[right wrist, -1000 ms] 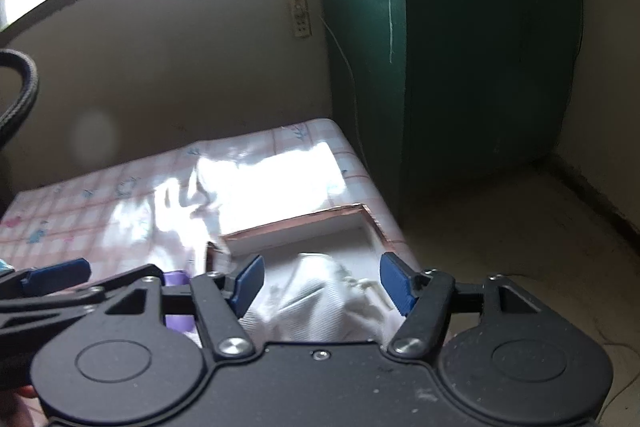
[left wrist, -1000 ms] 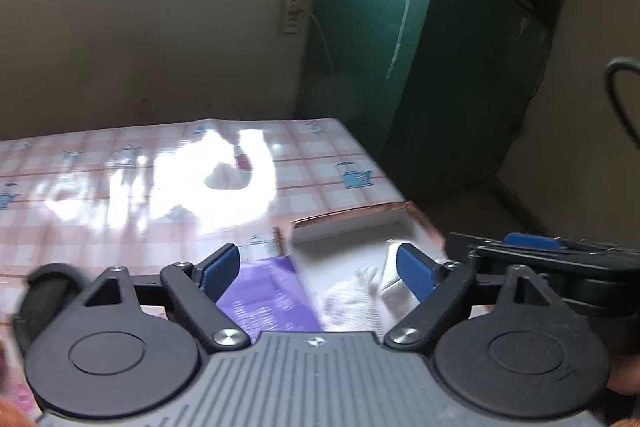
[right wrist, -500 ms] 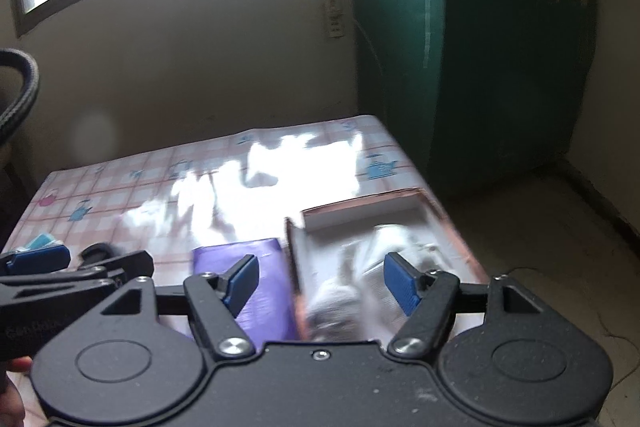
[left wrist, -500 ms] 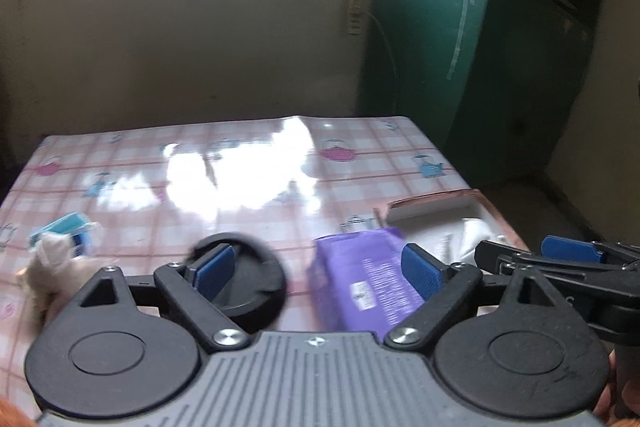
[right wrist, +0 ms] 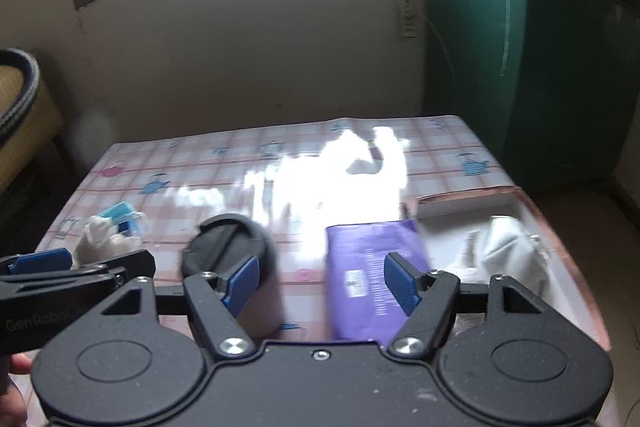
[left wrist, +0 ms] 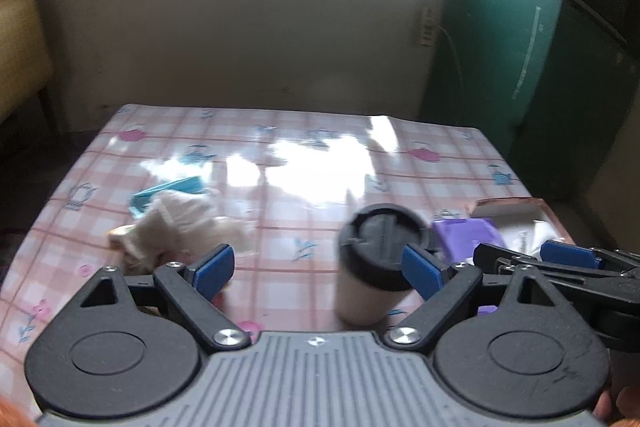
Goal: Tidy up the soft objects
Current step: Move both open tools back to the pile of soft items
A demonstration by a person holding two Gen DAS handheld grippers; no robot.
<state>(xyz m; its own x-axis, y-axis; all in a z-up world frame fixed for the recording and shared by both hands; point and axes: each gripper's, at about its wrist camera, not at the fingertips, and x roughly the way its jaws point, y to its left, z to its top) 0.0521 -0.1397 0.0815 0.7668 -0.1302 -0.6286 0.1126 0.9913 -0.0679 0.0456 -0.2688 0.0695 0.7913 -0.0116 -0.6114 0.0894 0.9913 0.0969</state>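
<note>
next soft thing: the pale cloth bundle [left wrist: 176, 227] on the left.
both my left tongs [left wrist: 316, 267] and right tongs [right wrist: 320, 279] are released; i'd skirt the cup [left wrist: 376, 263], pinch what looks like loose cloth.

A desk [right wrist: 280, 163] under a glossy pink-checked cloth carries everything. On its left lies a pale soft bundle [left wrist: 176, 227] with a blue item [left wrist: 176, 187] just behind it. Near the middle stands a cup with a black lid [left wrist: 380, 259]. Right of it lies a purple packet [right wrist: 372, 267], then an open box [right wrist: 532, 227] holding white soft things.
</note>
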